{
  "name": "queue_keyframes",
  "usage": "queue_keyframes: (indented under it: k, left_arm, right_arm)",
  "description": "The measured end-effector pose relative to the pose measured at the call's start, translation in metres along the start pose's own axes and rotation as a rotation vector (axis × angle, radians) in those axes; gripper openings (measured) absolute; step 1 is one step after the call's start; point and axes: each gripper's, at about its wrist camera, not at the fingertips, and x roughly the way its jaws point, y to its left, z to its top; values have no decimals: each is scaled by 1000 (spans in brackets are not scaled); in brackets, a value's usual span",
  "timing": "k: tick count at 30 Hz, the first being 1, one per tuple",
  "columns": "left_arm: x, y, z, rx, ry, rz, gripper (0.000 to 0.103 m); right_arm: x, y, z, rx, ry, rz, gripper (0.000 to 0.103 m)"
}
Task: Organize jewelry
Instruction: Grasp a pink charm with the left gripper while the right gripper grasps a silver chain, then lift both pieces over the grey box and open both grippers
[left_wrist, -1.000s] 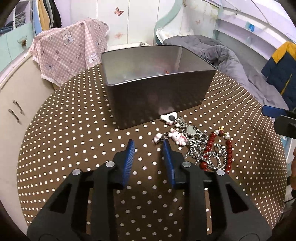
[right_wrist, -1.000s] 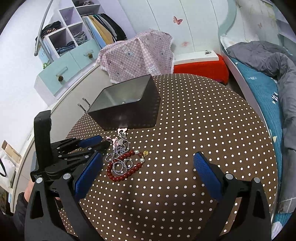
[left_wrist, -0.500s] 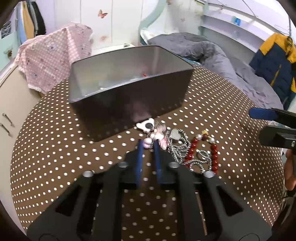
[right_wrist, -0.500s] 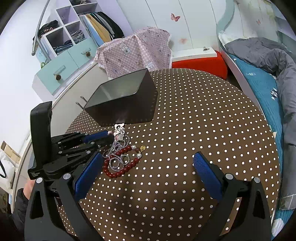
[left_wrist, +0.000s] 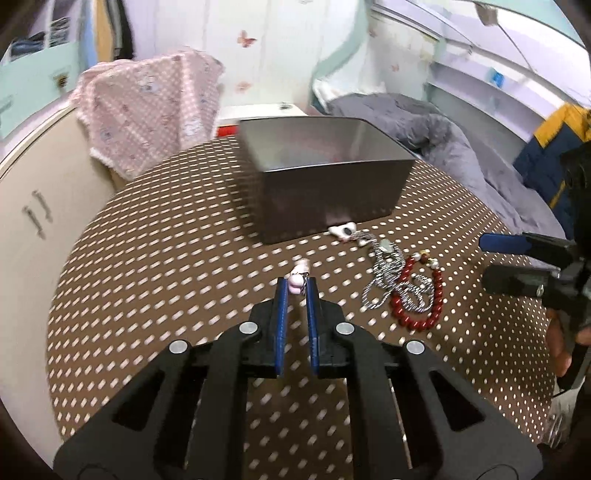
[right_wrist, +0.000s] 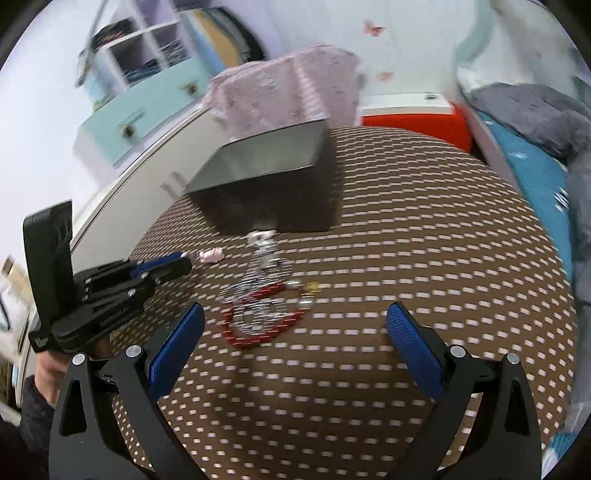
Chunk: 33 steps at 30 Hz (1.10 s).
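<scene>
The left gripper (left_wrist: 294, 288) is nearest in the left wrist view, its blue fingers (left_wrist: 281, 302) pinched on a small pink charm (left_wrist: 296, 282) with a bit of chain, held just above the dotted tabletop (left_wrist: 166, 288). The charm pokes out past the fingertips, clear of the other jewelry. In the right wrist view the same gripper (right_wrist: 184, 260) reaches in from the left with the charm (right_wrist: 211, 254) at its tip.

The right gripper (right_wrist: 295, 332) hovers with its fingers (right_wrist: 413, 345) spread wide and nothing between them.

Just beyond, to the right of the charm, a red bead bracelet (left_wrist: 417, 295) lies on the tabletop, tangled with a silver chain (left_wrist: 384, 266). The chain leads up to a white charm (left_wrist: 343, 229) that lies right at the foot of the box.

Farther back stands a dark open box (left_wrist: 325, 184), on the far half of the tabletop. Its inside is too blurred to read.

Behind the tabletop a pink cloth (left_wrist: 147, 110) hangs over a cabinet, and a grey duvet (left_wrist: 443, 136) lies on the bed to the right.
</scene>
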Motion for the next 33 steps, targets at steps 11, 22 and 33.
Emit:
queue_keyframes:
  k: [11, 22, 33]
  left_arm:
    - [-4, 8, -17, -95, 1, 17, 10]
    - [6, 11, -16, -74, 60, 33, 54]
    - [11, 13, -7, -78, 67, 26, 12]
  right_arm:
    - [63, 33, 26, -153, 65, -108, 49]
    - [74, 32, 19, -228, 93, -141, 17]
    - [39, 35, 29, -185, 23, -59, 16]
